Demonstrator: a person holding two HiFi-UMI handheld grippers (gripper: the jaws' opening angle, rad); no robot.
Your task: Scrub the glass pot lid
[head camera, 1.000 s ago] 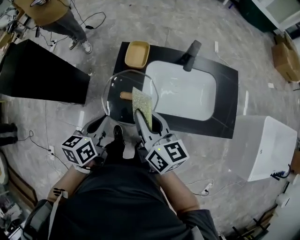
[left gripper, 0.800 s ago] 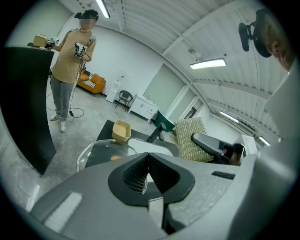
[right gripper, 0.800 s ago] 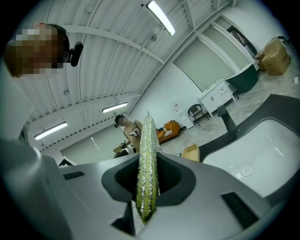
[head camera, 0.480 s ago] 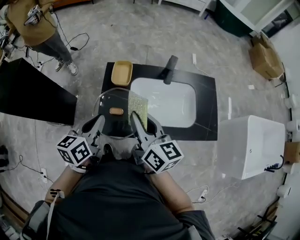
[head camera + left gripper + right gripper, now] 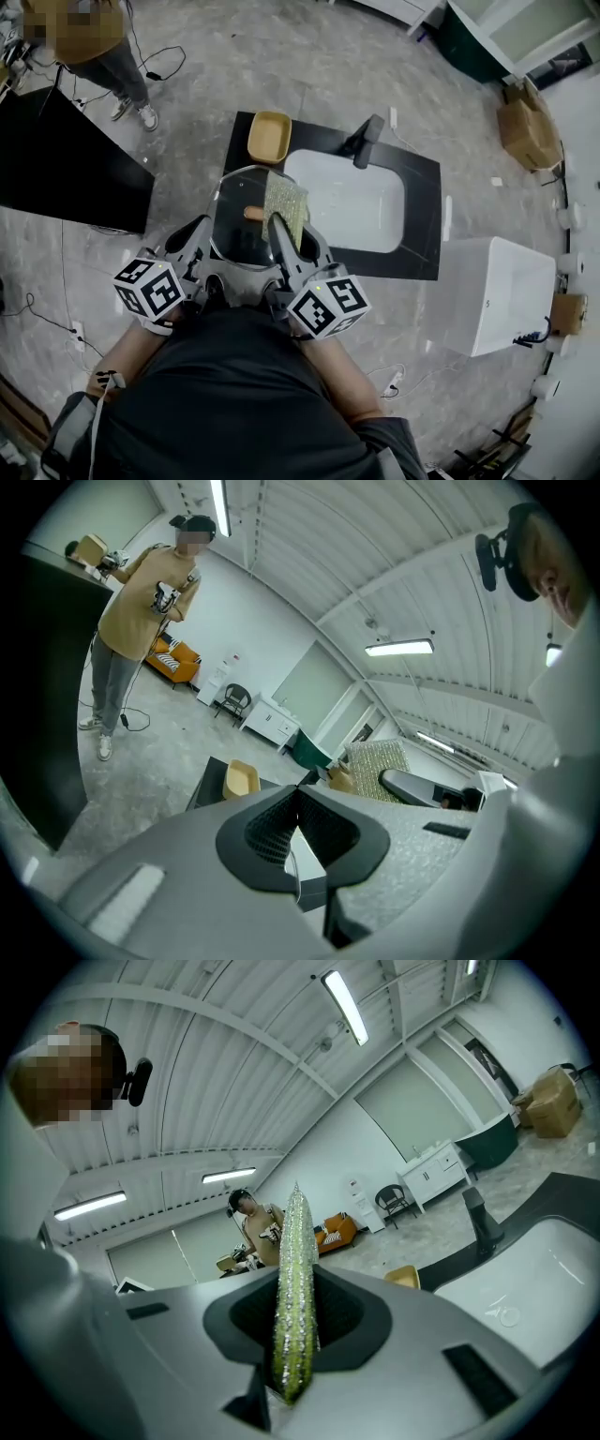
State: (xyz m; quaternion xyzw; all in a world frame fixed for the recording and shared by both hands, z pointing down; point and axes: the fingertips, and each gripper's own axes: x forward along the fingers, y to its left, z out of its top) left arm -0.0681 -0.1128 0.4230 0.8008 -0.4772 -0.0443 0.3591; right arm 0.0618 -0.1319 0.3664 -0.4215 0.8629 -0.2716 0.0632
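Observation:
The round glass pot lid (image 5: 234, 239) with a wooden knob (image 5: 253, 214) is held up over the counter's left end, in front of my body. My left gripper (image 5: 208, 236) is shut on its left rim; the thin glass edge (image 5: 298, 860) shows between the pads of that gripper (image 5: 298, 810). My right gripper (image 5: 279, 231) is shut on a yellow-green glittery sponge (image 5: 286, 204), which lies against the right part of the lid. In the right gripper view the sponge (image 5: 295, 1279) stands edge-on in that gripper (image 5: 292, 1335). From the left gripper view the sponge (image 5: 378, 759) appears flat-on.
A white sink (image 5: 347, 208) sits in a black counter (image 5: 422, 239), with a dark faucet (image 5: 367, 141) behind it and a tan dish (image 5: 268, 137) at the back left. A white box (image 5: 502, 295) stands to the right, a black table (image 5: 66, 164) to the left. A person (image 5: 94, 42) stands beyond.
The head camera has swayed, so the whole scene shifts in the picture. Both grippers keep their holds. The sponge sits slightly higher on the lid beside the knob than a second ago.

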